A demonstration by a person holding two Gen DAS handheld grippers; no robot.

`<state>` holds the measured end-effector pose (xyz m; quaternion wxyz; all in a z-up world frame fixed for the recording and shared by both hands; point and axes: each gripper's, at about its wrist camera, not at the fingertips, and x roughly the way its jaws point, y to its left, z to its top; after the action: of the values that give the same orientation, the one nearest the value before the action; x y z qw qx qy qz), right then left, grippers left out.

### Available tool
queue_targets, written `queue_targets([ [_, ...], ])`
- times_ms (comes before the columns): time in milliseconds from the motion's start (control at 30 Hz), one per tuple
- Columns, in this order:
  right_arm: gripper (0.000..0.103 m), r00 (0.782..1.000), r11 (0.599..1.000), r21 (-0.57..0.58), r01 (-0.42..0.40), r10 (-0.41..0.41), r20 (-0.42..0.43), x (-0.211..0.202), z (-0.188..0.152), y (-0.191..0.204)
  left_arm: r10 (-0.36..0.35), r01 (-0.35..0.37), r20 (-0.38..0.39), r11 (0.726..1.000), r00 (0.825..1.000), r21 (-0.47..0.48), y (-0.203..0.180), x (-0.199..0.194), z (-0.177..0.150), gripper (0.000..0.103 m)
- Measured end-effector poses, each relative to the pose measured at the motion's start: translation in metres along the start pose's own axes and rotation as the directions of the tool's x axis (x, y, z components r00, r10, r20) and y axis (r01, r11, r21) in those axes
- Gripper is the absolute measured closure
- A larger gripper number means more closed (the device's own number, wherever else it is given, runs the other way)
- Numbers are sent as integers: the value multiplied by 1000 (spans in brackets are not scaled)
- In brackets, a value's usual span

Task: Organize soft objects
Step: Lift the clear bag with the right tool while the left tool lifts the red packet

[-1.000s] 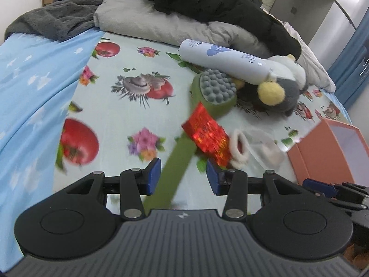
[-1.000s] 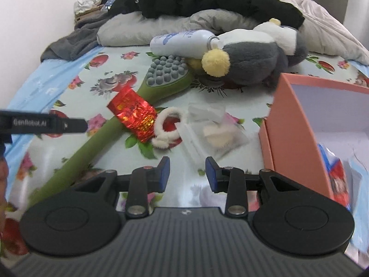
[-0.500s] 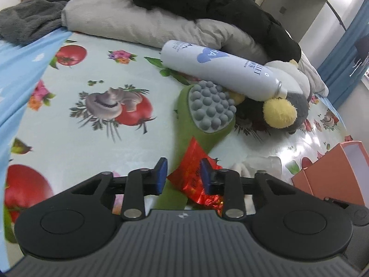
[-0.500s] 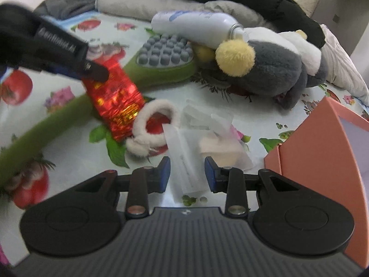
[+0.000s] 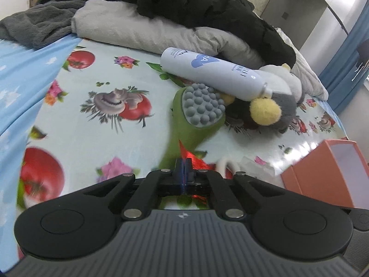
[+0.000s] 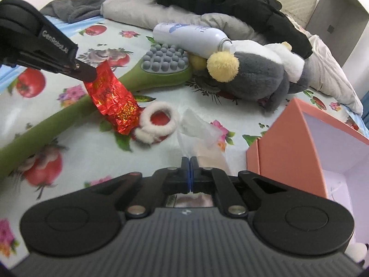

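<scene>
On bed, left gripper point(image 6: 88, 75) had just closed jaws on top corner of red foil packet point(image 6: 113, 101); right gripper point(image 5: 359, 219) had just closed on edge of clear plastic bag point(image 6: 200, 129); both clenched on film. Risks: thin corner pinch, foil could tear or slip on lift; packet overlaps green massager point(image 6: 129, 83) and touches white fluffy ring point(image 6: 158, 124), might drag them. Packet's long axis ran diagonal, upper-left to lower-right in right view; orange box point(image 6: 288, 143) just right.
</scene>
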<state>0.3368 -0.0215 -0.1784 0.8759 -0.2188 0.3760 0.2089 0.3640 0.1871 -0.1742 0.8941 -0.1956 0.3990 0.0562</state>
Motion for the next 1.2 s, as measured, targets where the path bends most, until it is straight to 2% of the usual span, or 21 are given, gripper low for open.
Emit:
queue_targets([
  [233, 100, 1000, 999, -36, -19, 19, 2, -47, -29, 16, 8, -9, -27, 999, 1000, -48, -13, -48, -39, 103],
  [433, 100, 999, 997, -62, -44, 44, 6, -90, -57, 29, -1, -3, -42, 995, 999, -97, -26, -90, -85, 103],
  [567, 100, 998, 996, -77, -52, 54, 20, -119, -74, 36, 9, -12, -36, 997, 999, -81, -36, -121, -120, 103],
  [800, 100, 995, 994, -54, -93, 95, 30, -154, -107, 41, 11, -19, -57, 988, 998, -152, -30, -165, -177, 103],
  [1067, 98, 992, 991, -42, -127, 126, -12, -165, -132, 49, 6, -18, -78, 988, 997, -154, -28, -185, -218, 103],
  [1200, 96, 977, 977, 17, -211, 211, -20, -170, -128, 45, 2, -15, -97, 990, 995, -141, -24, -187, -221, 102],
])
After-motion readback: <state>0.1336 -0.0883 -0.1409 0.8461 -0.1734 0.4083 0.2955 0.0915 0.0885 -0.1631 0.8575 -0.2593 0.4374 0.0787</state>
